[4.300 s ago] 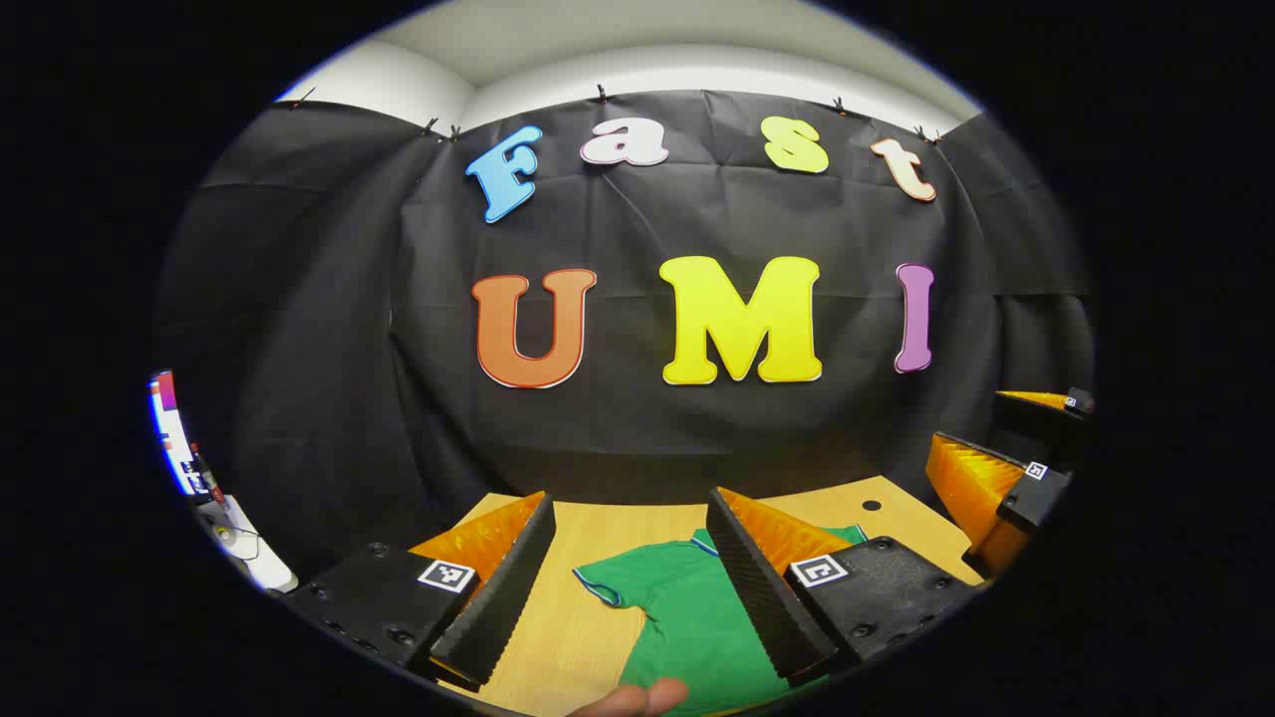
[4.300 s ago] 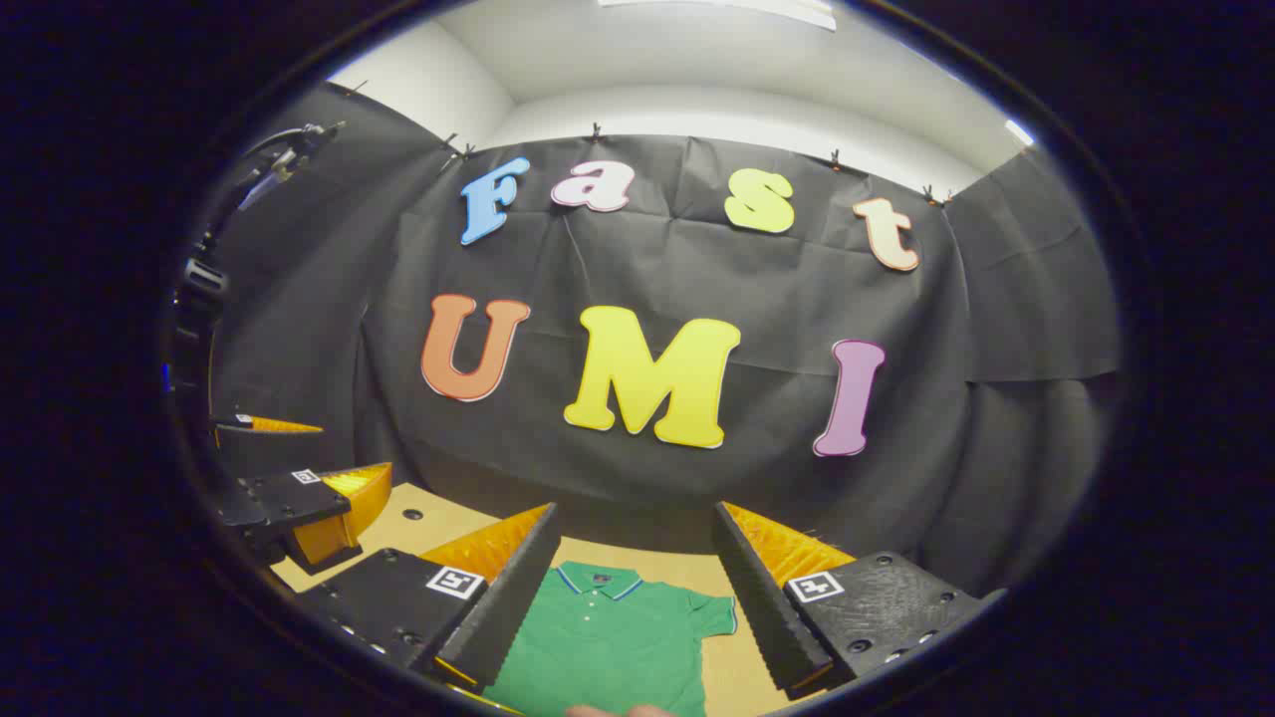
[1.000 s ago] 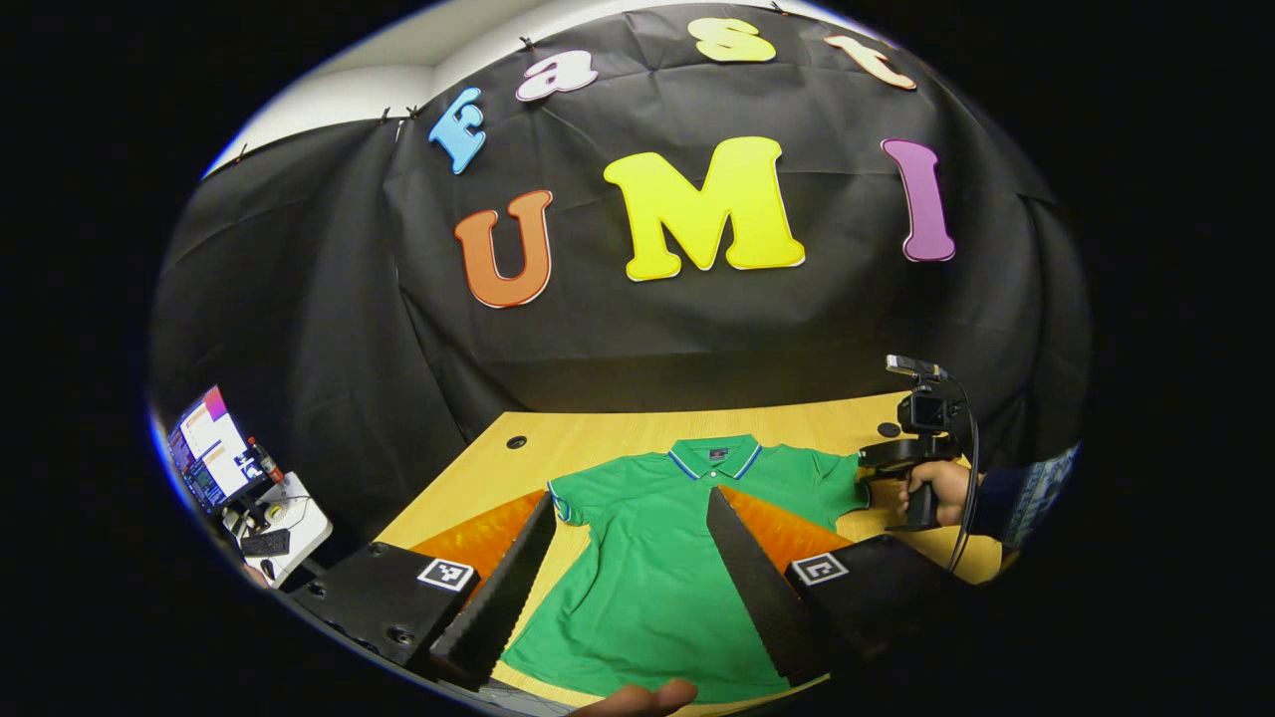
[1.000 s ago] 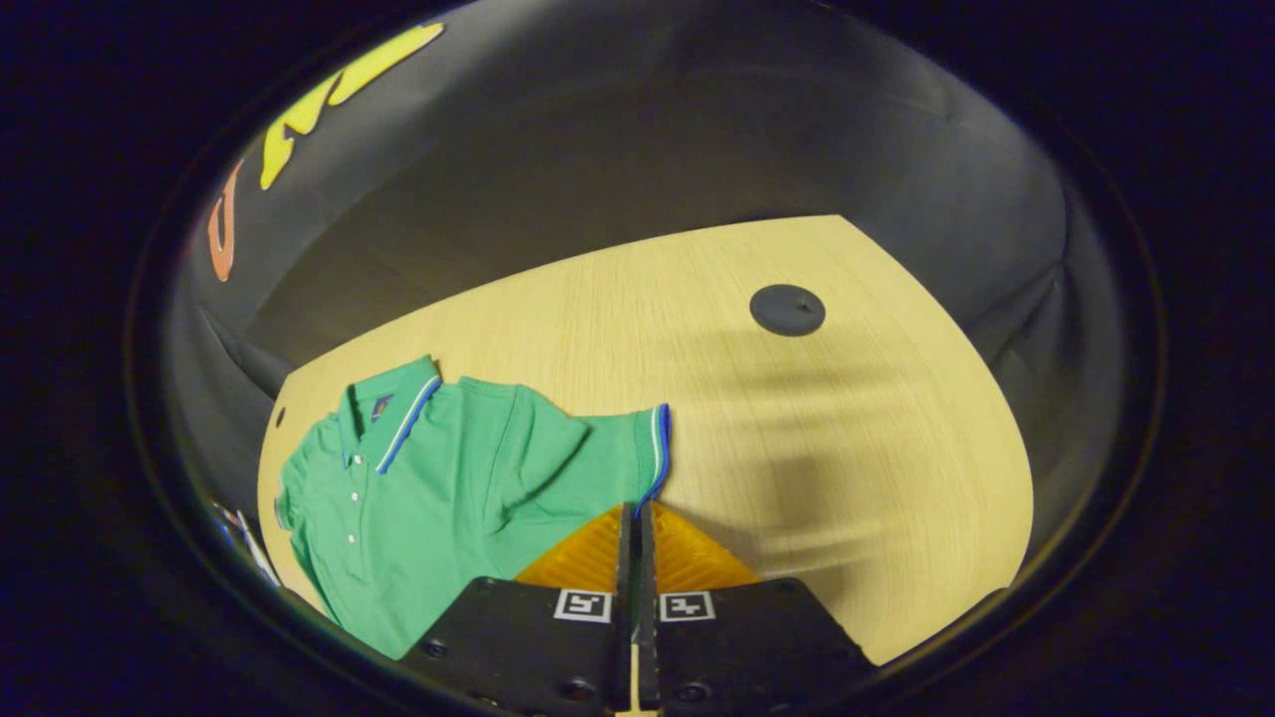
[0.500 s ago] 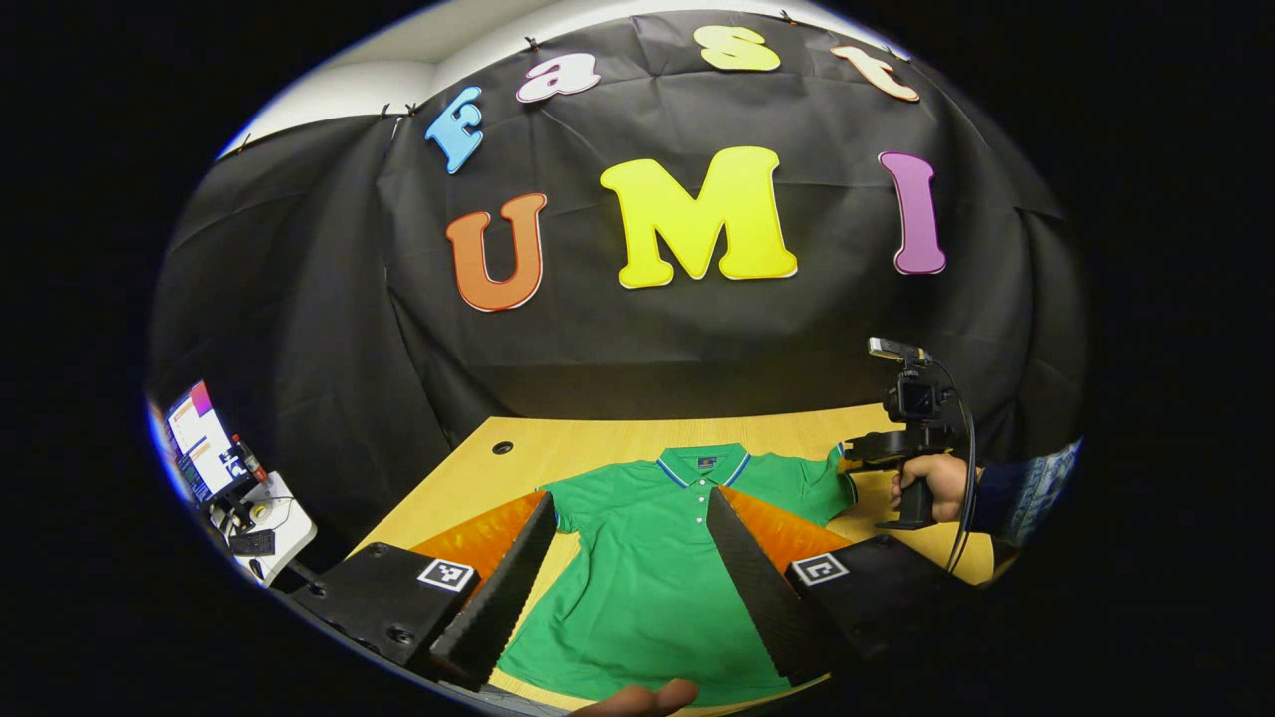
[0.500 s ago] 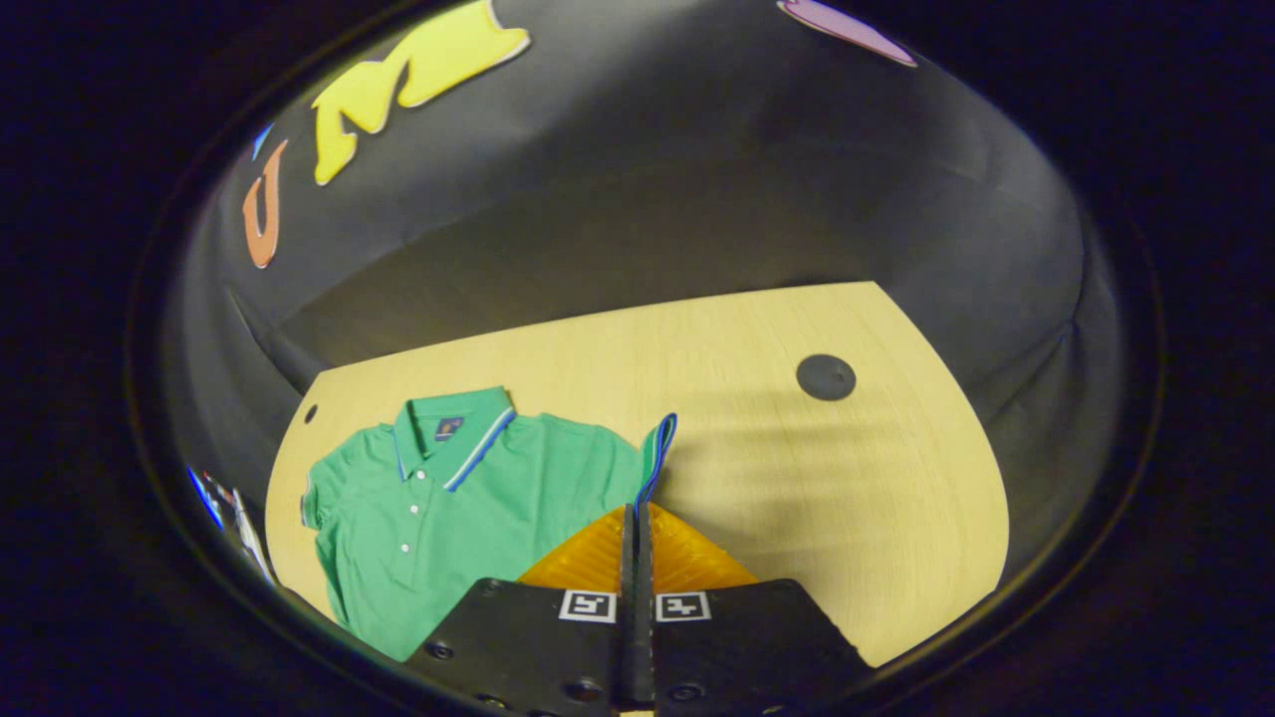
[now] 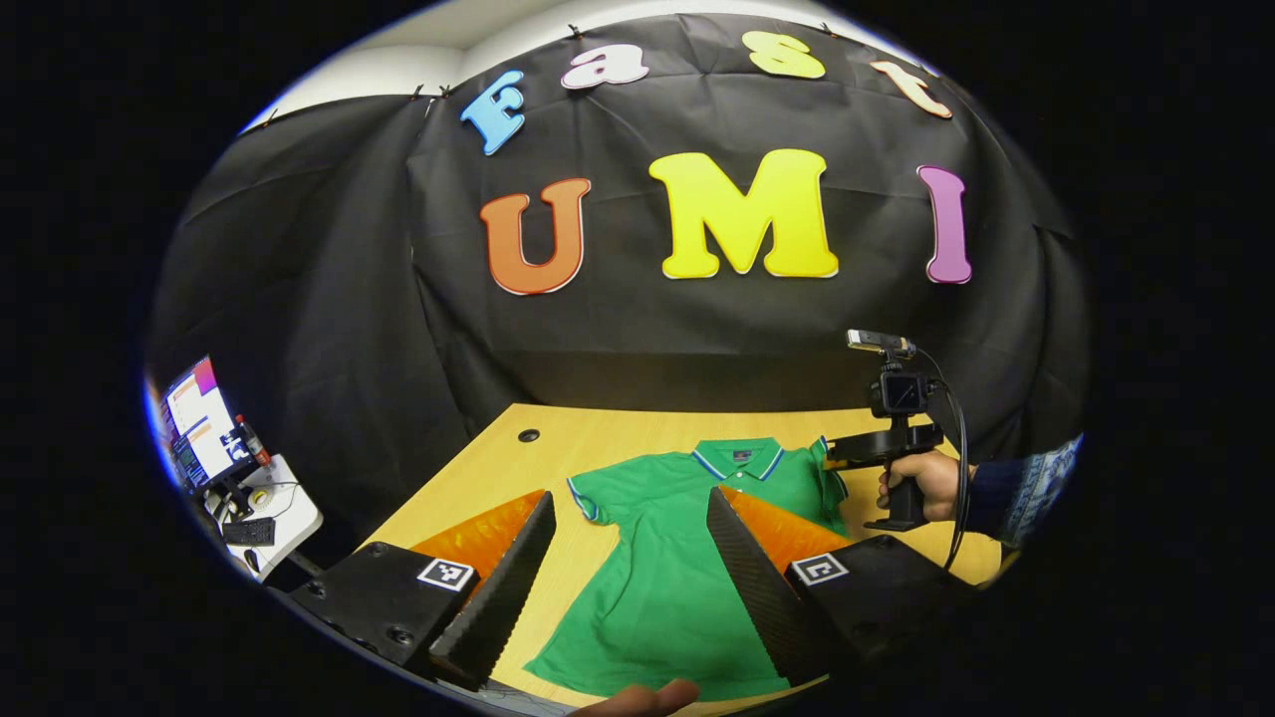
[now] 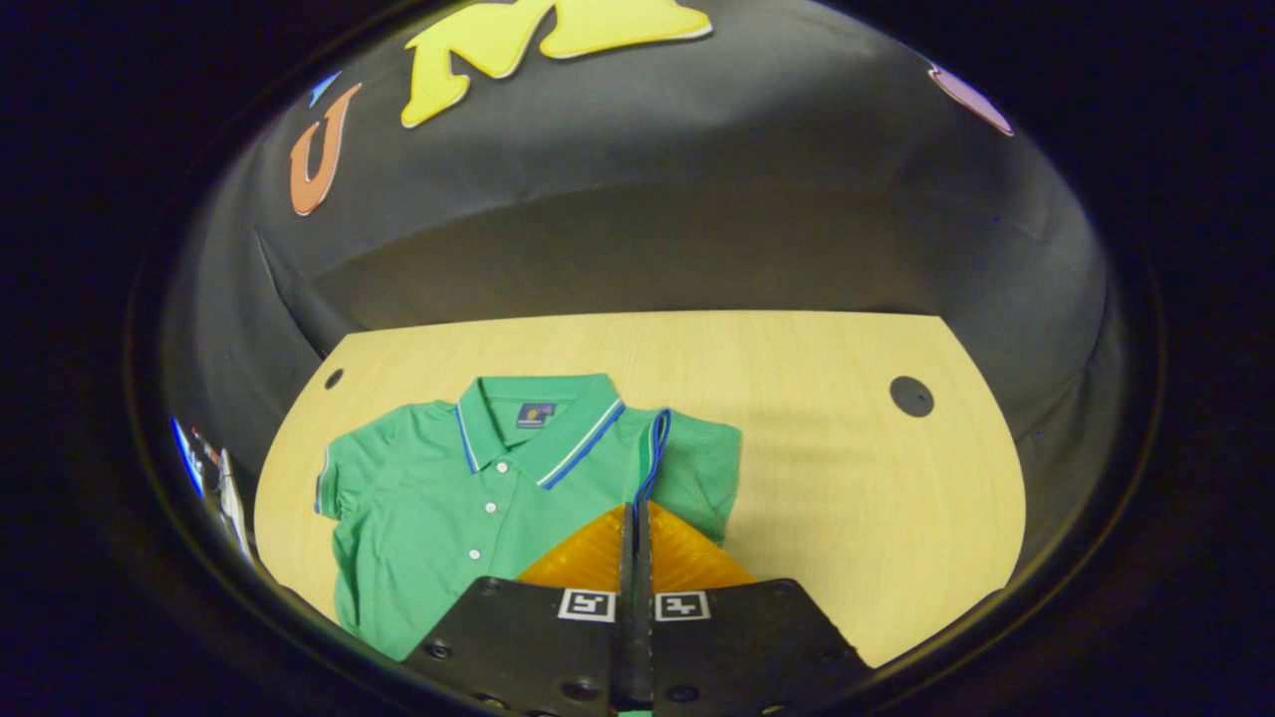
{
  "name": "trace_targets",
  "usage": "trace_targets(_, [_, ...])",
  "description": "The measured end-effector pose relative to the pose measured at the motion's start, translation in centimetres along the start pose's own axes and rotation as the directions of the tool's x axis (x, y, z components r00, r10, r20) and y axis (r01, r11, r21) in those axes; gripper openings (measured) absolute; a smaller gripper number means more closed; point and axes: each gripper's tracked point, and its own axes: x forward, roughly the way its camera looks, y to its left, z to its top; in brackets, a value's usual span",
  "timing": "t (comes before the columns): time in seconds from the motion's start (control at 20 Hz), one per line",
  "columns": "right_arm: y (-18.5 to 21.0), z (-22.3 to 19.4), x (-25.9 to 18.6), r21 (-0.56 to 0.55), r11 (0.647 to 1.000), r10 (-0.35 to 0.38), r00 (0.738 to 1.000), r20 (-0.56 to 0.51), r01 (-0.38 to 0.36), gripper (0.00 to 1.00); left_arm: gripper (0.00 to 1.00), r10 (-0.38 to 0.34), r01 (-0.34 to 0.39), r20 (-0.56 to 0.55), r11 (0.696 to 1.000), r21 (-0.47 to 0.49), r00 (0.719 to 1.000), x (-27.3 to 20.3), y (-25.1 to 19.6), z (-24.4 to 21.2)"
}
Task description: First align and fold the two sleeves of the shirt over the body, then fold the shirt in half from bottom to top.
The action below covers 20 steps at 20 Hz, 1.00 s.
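Note:
A green polo shirt [image 7: 667, 588] with a blue-striped collar lies face up on the wooden table [image 7: 498, 478]. My right gripper [image 8: 636, 510] is shut on the cuff [image 8: 652, 448] of the right sleeve. It holds the cuff raised, with the sleeve turned in over the chest beside the collar [image 8: 538, 418]. In the left gripper view, a hand [image 7: 921, 483] holds that right gripper [image 7: 835, 460] at the shirt's shoulder. My left gripper [image 7: 628, 498] hovers open above the shirt's near half, holding nothing. The left sleeve [image 7: 588, 495] lies flat and spread out.
Round cable holes sit in the table's back corners [image 8: 911, 396] [image 8: 334, 378]. Bare wood stretches to the right of the shirt [image 8: 847, 498]. A small stand with a lit screen [image 7: 204, 423] is off the table's left side. A thumb [image 7: 637, 697] shows at the bottom edge.
My right gripper, shut on the right sleeve cuff, has lifted it off the table and carried it inward over the chest. My left gripper stays open above the shirt.

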Motion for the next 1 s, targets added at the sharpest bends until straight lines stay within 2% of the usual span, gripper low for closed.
trace_targets(0.15, [1.1, -0.5, 0.7, 0.044, 0.999, 0.001, 1.000, -0.017, -0.001, 0.00, 0.99, 0.018, -0.018, -0.017, 1.000, 0.001, 1.000, 0.3, 1.9, -0.7])
trace_targets(0.25, [1.6, -0.7, 0.5, 0.033, 0.999, 0.008, 1.000, -0.018, -0.008, 0.05, 0.99, 0.022, -0.022, -0.015, 1.000, 0.007, 1.000, 0.5, 2.7, -0.6])
trace_targets(0.35, [2.3, -0.5, -0.3, 0.029, 0.999, 0.031, 0.999, -0.008, -0.031, 0.40, 0.99, 0.013, -0.013, -0.001, 1.000, 0.005, 1.000, 1.0, 3.3, -0.2])
trace_targets(0.4, [2.4, -0.4, -0.9, 0.032, 0.999, 0.032, 0.999, -0.003, -0.032, 0.46, 0.99, 0.001, -0.001, 0.011, 1.000, 0.010, 1.000, 1.3, 3.3, 0.3])
trace_targets(0.6, [2.2, 0.6, -4.6, 0.029, 0.999, 0.021, 0.999, 0.043, -0.022, 0.55, 0.99, -0.047, 0.047, 0.015, 0.999, -0.018, 0.999, 3.7, 3.8, 0.8])
trace_targets(0.7, [2.5, 0.8, -7.0, 0.040, 0.998, 0.044, 0.997, 0.061, -0.046, 0.75, 0.99, -0.056, 0.056, 0.001, 0.998, -0.029, 0.998, 5.4, 4.6, 0.7])
trace_targets(0.8, [1.6, 1.2, -9.4, 0.041, 0.999, 0.023, 0.996, 0.092, -0.027, 0.75, 0.99, -0.044, 0.043, -0.022, 0.998, -0.044, 0.999, 7.3, 6.3, 0.2])
trace_targets(0.85, [1.3, 1.2, -10.6, 0.044, 0.999, 0.013, 0.994, 0.108, -0.018, 0.70, 0.99, -0.042, 0.040, -0.034, 0.998, -0.055, 0.999, 8.2, 6.9, -0.1])
trace_targets(1.0, [-0.2, 1.4, -14.3, 0.042, 0.999, -0.025, 0.986, 0.163, 0.018, 0.84, 0.99, -0.047, 0.041, -0.062, 0.995, -0.093, 0.997, 10.8, 8.5, -0.7])
